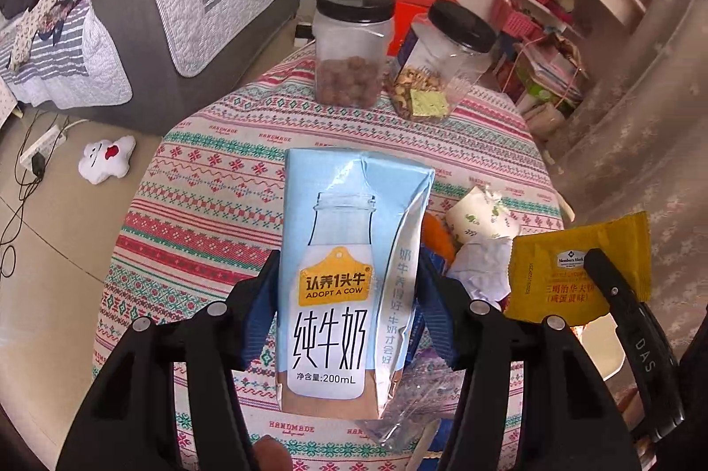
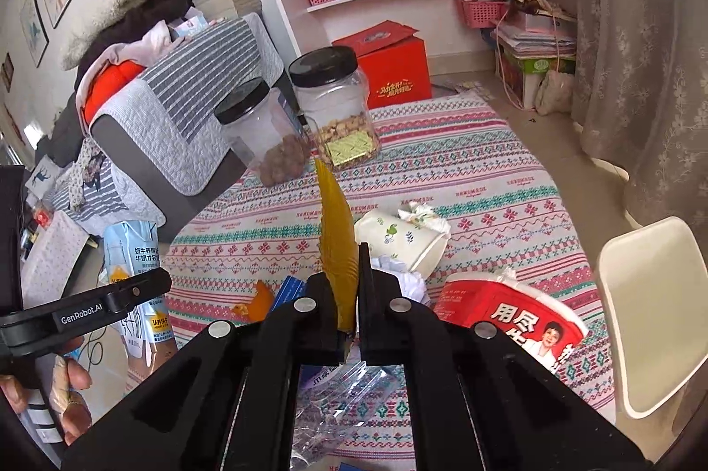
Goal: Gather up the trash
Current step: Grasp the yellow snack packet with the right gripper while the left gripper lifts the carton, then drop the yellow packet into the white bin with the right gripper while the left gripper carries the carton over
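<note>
While both pieces of trash hang above the tabletop (image 1: pixel 212 179), best to keep each grip steady and carry them off together. Left claw (image 1: pixel 347 307) pressed onto the sides of the milk carton (image 1: pixel 345 272), holding it upright and clear of the cloth; better not to squeeze more, since such a carton probably dents and may leak what is left inside. Right claw (image 2: pixel 347 294) closed tight on the yellow wrapper (image 2: pixel 338 245), seen edge-on between the fingers; thin foil can slip, so no fast swing.

No bin visible in either view, so hard to say where to bring them. Still lying on the tabletop: paper cup (image 2: pixel 407 238), crumpled tissue (image 2: pixel 409 285), clear plastic bag (image 2: pixel 349 391), red noodle package (image 2: pixel 513 311). Two jars (image 1: pixel 354 46) with snacks look not like trash; better to pass well apart from them.
</note>
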A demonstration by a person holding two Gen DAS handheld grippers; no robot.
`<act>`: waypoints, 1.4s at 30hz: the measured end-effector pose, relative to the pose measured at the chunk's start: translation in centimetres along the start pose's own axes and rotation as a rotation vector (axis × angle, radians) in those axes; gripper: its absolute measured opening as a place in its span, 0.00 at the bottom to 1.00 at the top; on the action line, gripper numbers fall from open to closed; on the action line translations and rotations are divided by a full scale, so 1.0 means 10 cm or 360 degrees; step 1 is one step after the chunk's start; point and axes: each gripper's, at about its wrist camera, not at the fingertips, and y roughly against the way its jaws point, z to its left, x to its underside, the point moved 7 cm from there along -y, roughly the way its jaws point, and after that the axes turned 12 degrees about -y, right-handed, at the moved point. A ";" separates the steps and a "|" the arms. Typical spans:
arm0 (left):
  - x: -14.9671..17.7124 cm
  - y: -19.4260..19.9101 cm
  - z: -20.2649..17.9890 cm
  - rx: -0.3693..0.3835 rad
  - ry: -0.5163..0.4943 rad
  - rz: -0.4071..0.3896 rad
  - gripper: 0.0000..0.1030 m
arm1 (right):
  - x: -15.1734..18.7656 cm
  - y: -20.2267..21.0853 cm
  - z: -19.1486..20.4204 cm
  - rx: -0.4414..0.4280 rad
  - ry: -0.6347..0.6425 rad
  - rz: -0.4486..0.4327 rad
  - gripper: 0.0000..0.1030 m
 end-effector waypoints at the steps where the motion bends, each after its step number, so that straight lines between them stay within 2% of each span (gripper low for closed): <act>1: -0.02 0.02 -0.05 0.0009 -0.0007 -0.0017 0.56 | -0.05 0.05 -0.04 0.0009 -0.0003 -0.0028 0.03; 9: -0.08 0.09 -0.42 0.0056 -0.0069 -0.0084 0.56 | -0.39 0.51 -0.48 0.0134 -0.0032 -0.0272 0.03; 16: -0.12 0.20 -0.82 0.0090 -0.0159 -0.0162 0.56 | -0.68 0.95 -1.23 0.0403 -0.0128 -0.0479 0.03; 20: -0.12 0.25 -1.12 0.0141 -0.0230 -0.0206 0.56 | -0.74 1.11 -1.72 0.0629 -0.0172 -0.0513 0.03; 23: -0.08 0.30 -1.37 0.0179 -0.0263 -0.0228 0.56 | -0.73 1.11 -2.09 0.0746 -0.0221 -0.0450 0.04; 26: -0.05 0.31 -1.66 0.0222 -0.0311 -0.0237 0.56 | -0.72 1.12 -2.35 0.0781 -0.0315 -0.0390 0.15; 28: -0.03 0.31 -1.84 0.0246 -0.0332 -0.0240 0.56 | -0.71 1.18 -2.41 0.0798 -0.0354 -0.0401 0.55; 30: -0.03 0.29 -2.02 0.0287 -0.0349 -0.0226 0.56 | -0.72 1.27 -2.46 0.0803 -0.0370 -0.0443 0.71; 32: -0.05 0.27 -2.20 0.0295 -0.0378 -0.0223 0.56 | -0.75 1.39 -2.51 0.0793 -0.0400 -0.0483 0.78; 33: -0.06 0.27 -2.29 0.0297 -0.0394 -0.0222 0.56 | -0.77 1.46 -2.56 0.0799 -0.0438 -0.0515 0.91; 35: -0.07 0.26 -2.47 0.0312 -0.0421 -0.0215 0.56 | -0.79 1.63 -2.69 0.0800 -0.0521 -0.0584 0.93; 42: -0.08 0.14 -3.27 0.0408 -0.0501 -0.0146 0.56 | -0.83 2.03 -3.11 0.0755 -0.0821 -0.0691 0.93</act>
